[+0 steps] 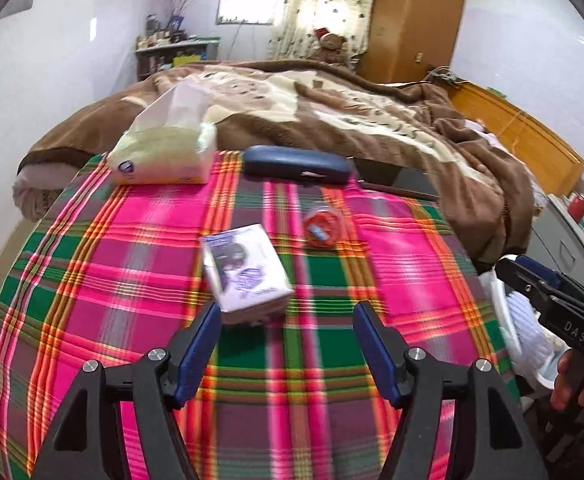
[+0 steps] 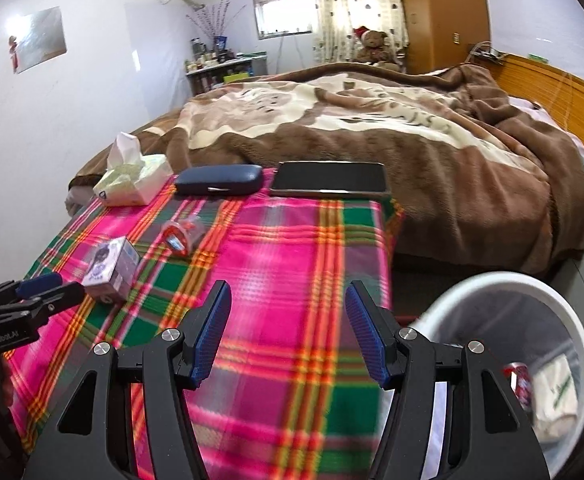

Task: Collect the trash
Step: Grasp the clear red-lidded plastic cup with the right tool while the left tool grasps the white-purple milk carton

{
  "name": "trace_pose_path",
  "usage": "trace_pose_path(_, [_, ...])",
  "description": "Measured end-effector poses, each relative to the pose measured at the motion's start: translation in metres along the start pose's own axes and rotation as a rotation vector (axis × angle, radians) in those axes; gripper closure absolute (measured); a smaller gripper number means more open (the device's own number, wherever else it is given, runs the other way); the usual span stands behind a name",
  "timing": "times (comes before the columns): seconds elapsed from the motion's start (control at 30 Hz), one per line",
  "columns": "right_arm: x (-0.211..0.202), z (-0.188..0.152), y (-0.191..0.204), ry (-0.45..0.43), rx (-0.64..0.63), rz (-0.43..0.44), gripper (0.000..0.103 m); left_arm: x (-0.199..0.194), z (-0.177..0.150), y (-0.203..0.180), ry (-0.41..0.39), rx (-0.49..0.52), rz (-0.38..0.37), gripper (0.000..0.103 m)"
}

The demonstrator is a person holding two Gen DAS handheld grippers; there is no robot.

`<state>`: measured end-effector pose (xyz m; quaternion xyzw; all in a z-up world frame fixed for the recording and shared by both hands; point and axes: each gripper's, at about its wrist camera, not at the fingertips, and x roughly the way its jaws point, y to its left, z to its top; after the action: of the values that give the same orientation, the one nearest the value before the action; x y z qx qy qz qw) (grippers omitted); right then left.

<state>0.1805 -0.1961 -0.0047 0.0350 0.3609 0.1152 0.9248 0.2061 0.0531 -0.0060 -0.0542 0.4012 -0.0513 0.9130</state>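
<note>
A small white and purple box (image 1: 247,272) lies on the plaid cloth (image 1: 131,272), just ahead of my open, empty left gripper (image 1: 285,312). A crumpled red and clear wrapper (image 1: 322,229) lies beyond it. In the right wrist view the box (image 2: 111,268) and wrapper (image 2: 181,232) sit at the left, with the left gripper's fingers (image 2: 47,286) beside the box. My right gripper (image 2: 287,300) is open and empty over the cloth. A white trash bin (image 2: 504,280) at the lower right holds a red wrapper (image 2: 522,380) and white paper (image 2: 556,392).
At the cloth's far edge lie a tissue pack (image 1: 163,148), a dark blue glasses case (image 1: 296,164) and a black tablet (image 2: 328,178). A bed with a brown blanket (image 2: 372,120) lies beyond. The bin (image 1: 508,312) and right gripper (image 1: 552,296) show at right.
</note>
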Motion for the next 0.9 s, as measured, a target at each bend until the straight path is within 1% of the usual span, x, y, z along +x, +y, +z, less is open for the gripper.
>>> trace_pose_path(0.13, [0.016,0.008,0.011,0.012,-0.004,0.005,0.042,0.014,0.006,0.012,0.011,-0.021,-0.005,0.035])
trace_pose_path(0.23, [0.026,0.012,0.018,0.022,-0.004,0.013,0.042,0.026,0.011,0.019,0.027,-0.042,0.008,0.033])
trace_pose_path(0.33, [0.039,0.017,0.025,0.031,0.003,0.009,0.042,0.043,0.012,0.019,0.071,-0.035,0.002,0.032])
trace_pose_path(0.37, [0.041,0.019,0.026,0.034,0.007,0.013,0.042,0.048,0.011,0.019,0.084,-0.032,0.011,0.032])
trace_pose_path(0.43, [0.05,0.022,0.032,0.045,0.007,0.015,0.042,0.053,0.01,0.019,0.084,-0.029,0.007,0.032])
trace_pose_path(0.5, [0.057,0.024,0.039,0.053,-0.006,0.016,0.042,0.062,0.01,0.023,0.106,-0.038,0.015,0.032])
trace_pose_path(0.6, [0.062,0.027,0.049,0.053,-0.017,0.034,0.042,0.068,0.011,0.034,0.11,-0.061,0.028,0.032])
trace_pose_path(0.67, [0.067,0.028,0.054,0.057,-0.023,0.041,0.042,0.066,0.013,0.042,0.089,-0.066,0.031,0.032])
trace_pose_path(0.7, [0.07,0.029,0.059,0.06,-0.028,0.043,0.042,0.066,0.014,0.045,0.089,-0.066,0.035,0.033])
trace_pose_path(0.8, [0.078,0.031,0.067,0.07,-0.024,0.06,0.042,0.068,0.015,0.054,0.096,-0.069,0.031,0.043])
trace_pose_path(0.9, [0.087,0.031,0.074,0.08,-0.013,0.071,0.042,0.066,0.016,0.065,0.09,-0.065,0.046,0.044])
